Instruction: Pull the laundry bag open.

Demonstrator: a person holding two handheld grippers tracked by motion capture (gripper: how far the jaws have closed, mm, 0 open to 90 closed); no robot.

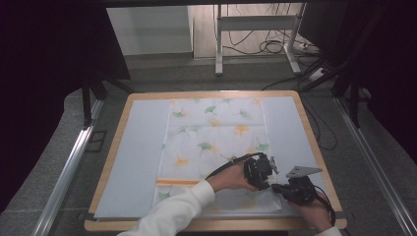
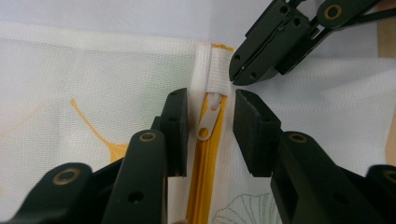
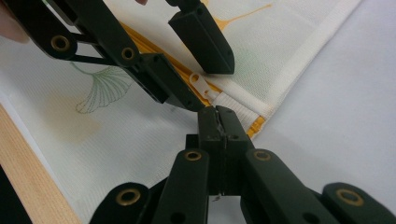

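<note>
A wooden table (image 1: 114,147) is carrying a pale blue mat (image 1: 137,147), and on the mat a white cloth cover (image 1: 216,142) with green and orange leaf prints is lying flat. Along its near part a yellow zipper (image 2: 201,186) is running toward the cover's right edge, where a white tab of fabric (image 2: 215,70) is crossing its end. The white zipper pull (image 2: 207,123) is lying just below this tab, between the two jaws of the left gripper (image 2: 211,126); the jaws are standing apart on each side of it and are not pressing it. The right gripper (image 3: 218,122) is resting with its jaws closed together at the zipper's end, on the cover's hem; if it is pinching cloth I cannot tell. Both hands are reaching in from the near edge, the left forearm in a white sleeve (image 1: 172,214) crossing over toward the right, so the two grippers are meeting almost tip to tip.
</note>
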